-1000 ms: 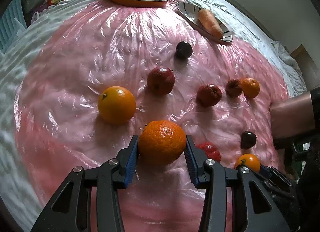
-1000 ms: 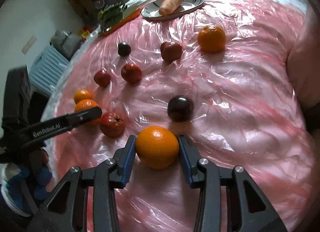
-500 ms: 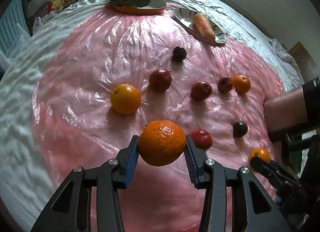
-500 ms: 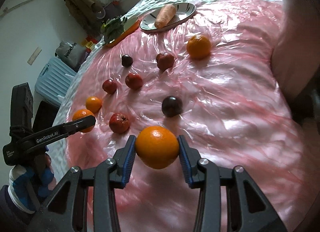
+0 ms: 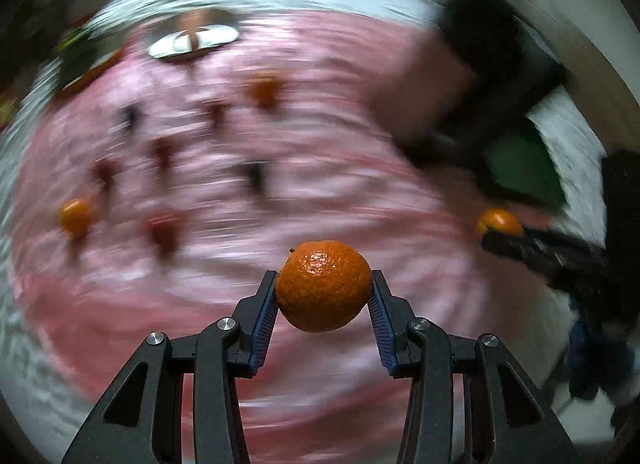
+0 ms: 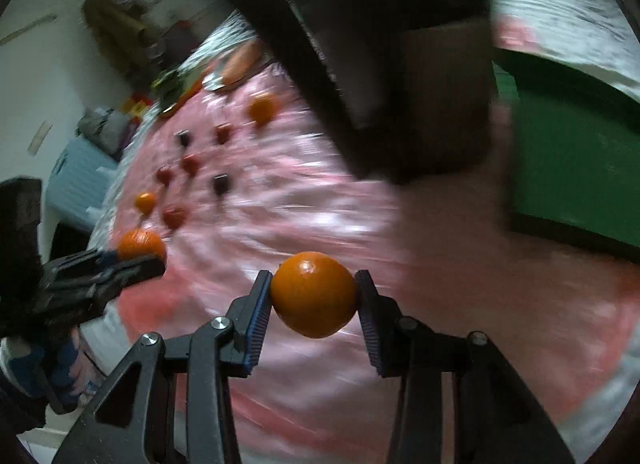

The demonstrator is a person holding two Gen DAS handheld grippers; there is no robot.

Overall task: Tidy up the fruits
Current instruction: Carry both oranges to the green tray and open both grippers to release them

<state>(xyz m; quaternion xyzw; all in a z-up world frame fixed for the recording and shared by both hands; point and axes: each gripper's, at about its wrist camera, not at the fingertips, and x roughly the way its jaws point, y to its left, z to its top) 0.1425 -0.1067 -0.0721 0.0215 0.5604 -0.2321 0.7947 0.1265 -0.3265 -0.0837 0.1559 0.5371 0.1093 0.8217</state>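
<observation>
Your left gripper [image 5: 323,291] has its blue pads pinching a dimpled mandarin [image 5: 323,286], which hangs clear of the pink plastic sheet [image 5: 360,191] below. Your right gripper [image 6: 314,294] clamps a smooth orange [image 6: 313,294] the same way, also off the surface. From the right wrist view the left gripper shows at the lower left edge with its mandarin at the tip; from the left wrist view the right gripper shows at the right edge with its orange.

Both views are smeared by motion, so the fruit beyond is only roughly readable. On the sheet lie a small orange [image 5: 75,217], a red fruit [image 5: 165,225], several dark and dark-red fruits such as one near the middle [image 5: 256,175], and farther off another orange [image 5: 264,89].

To the right, a brown box [image 6: 444,103] and a dark blurred shape [image 6: 340,23] loom large in the right wrist view, cutting off much of the far side. A green surface [image 6: 580,167] lies beside them.

At the far edge sits a silvery plate [image 5: 192,41] with something orange on it, and leafy greens [image 5: 80,59] next to that.
</observation>
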